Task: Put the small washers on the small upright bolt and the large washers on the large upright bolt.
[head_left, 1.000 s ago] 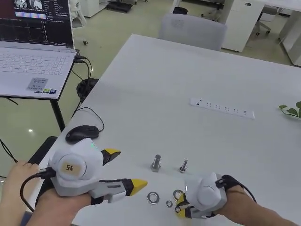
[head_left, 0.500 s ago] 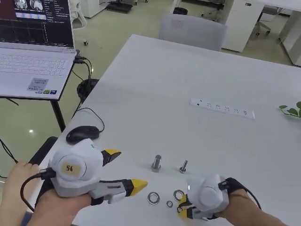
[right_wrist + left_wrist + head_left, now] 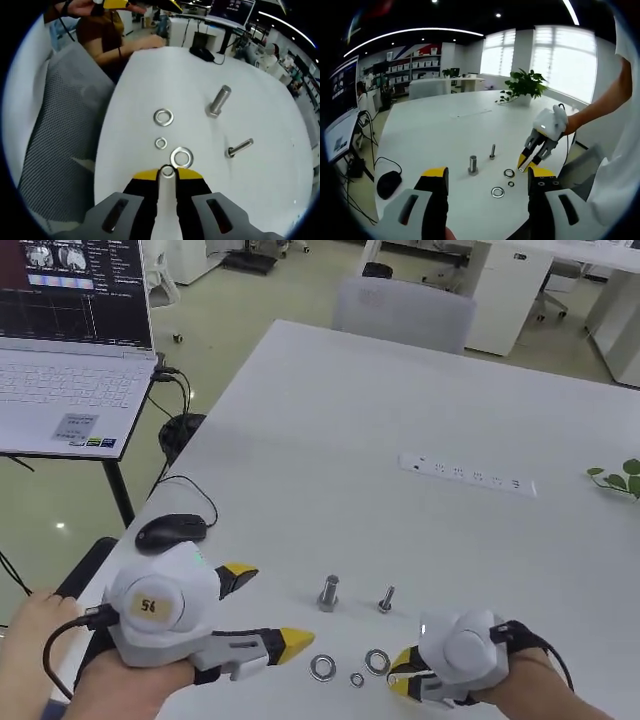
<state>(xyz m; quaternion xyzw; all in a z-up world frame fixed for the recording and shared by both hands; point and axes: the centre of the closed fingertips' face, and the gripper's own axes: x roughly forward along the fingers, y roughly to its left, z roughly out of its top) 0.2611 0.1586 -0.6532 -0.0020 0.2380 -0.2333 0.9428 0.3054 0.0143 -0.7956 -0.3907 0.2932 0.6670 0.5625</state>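
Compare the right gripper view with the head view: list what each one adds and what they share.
The right gripper view adds a small washer pinched between the jaw tips of the right gripper, and a mesh chair beside the table edge. The head view adds the power strip and the plant leaves. Shared: the white table, the large bolt and the small bolt, both upright and bare, three loose washers lying flat in front of them, and the open left gripper.
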